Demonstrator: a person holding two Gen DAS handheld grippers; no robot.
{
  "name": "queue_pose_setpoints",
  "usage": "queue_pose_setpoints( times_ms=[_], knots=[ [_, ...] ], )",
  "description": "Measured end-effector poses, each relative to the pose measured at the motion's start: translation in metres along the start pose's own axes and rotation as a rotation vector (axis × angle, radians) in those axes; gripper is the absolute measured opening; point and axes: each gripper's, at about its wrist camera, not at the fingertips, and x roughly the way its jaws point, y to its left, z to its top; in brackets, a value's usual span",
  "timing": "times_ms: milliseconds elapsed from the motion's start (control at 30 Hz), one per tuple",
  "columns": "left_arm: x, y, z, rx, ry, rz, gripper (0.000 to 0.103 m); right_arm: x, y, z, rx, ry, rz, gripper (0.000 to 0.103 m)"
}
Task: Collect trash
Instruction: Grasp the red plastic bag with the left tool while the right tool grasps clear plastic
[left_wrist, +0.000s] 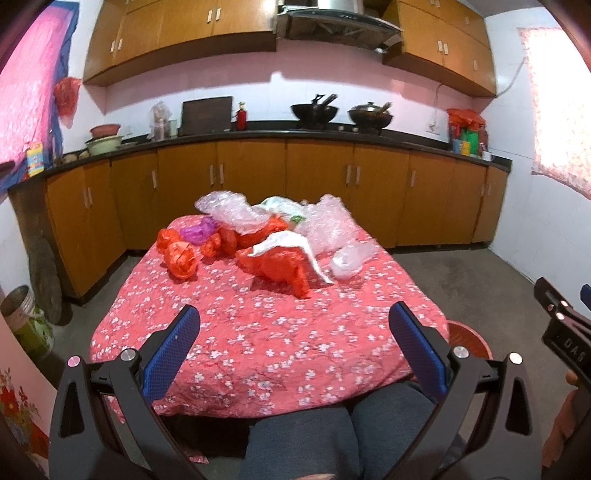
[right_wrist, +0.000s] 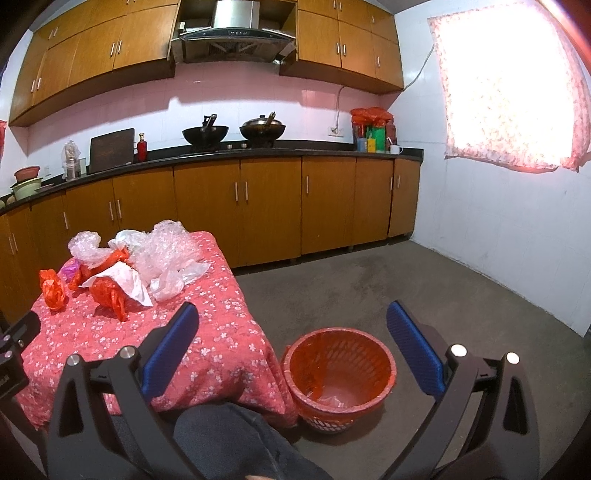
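Observation:
A heap of crumpled plastic trash lies at the far end of a table with a red flowered cloth (left_wrist: 258, 343): red bags (left_wrist: 273, 266), a purple bag (left_wrist: 197, 230), clear bubble wrap (left_wrist: 231, 212), a white bag (left_wrist: 288, 243). The heap also shows in the right wrist view (right_wrist: 122, 266). My left gripper (left_wrist: 293, 332) is open and empty over the near part of the table. My right gripper (right_wrist: 291, 332) is open and empty, above a red bin (right_wrist: 338, 373) on the floor to the right of the table. The bin holds a red liner and a little clear plastic.
Wooden cabinets (right_wrist: 266, 206) under a black counter run along the far wall, with two woks (right_wrist: 236, 133) on the stove. The grey floor (right_wrist: 424, 288) lies right of the table. A person's knees (left_wrist: 332, 435) are at the table's near edge. A pail (left_wrist: 26, 321) stands at the left.

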Motion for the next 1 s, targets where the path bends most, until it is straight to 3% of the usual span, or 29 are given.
queue_pose_setpoints(
  times_ms=[133, 200, 433, 633, 933, 1000],
  knots=[
    [0.016, 0.021, 0.004, -0.028, 0.007, 0.054, 0.101, 0.022, 0.01, 0.01, -0.013, 0.006, 0.039, 0.098],
    [0.025, 0.031, 0.008, -0.04, 0.012, 0.079, 0.101, 0.035, 0.022, 0.016, -0.025, 0.018, 0.067, 0.092],
    [0.068, 0.088, 0.027, -0.116, 0.041, 0.194, 0.094, 0.102, 0.083, 0.04, -0.04, 0.114, 0.215, 0.078],
    [0.104, 0.126, 0.042, -0.099, 0.018, 0.295, 0.094, 0.17, 0.138, 0.042, -0.064, 0.222, 0.285, 0.067],
    [0.15, 0.167, 0.041, -0.149, 0.066, 0.324, 0.094, 0.246, 0.177, 0.021, -0.079, 0.375, 0.287, 0.054],
    [0.159, 0.175, 0.041, -0.171, 0.084, 0.309, 0.094, 0.255, 0.18, 0.015, -0.095, 0.398, 0.287, 0.039]
  ],
)
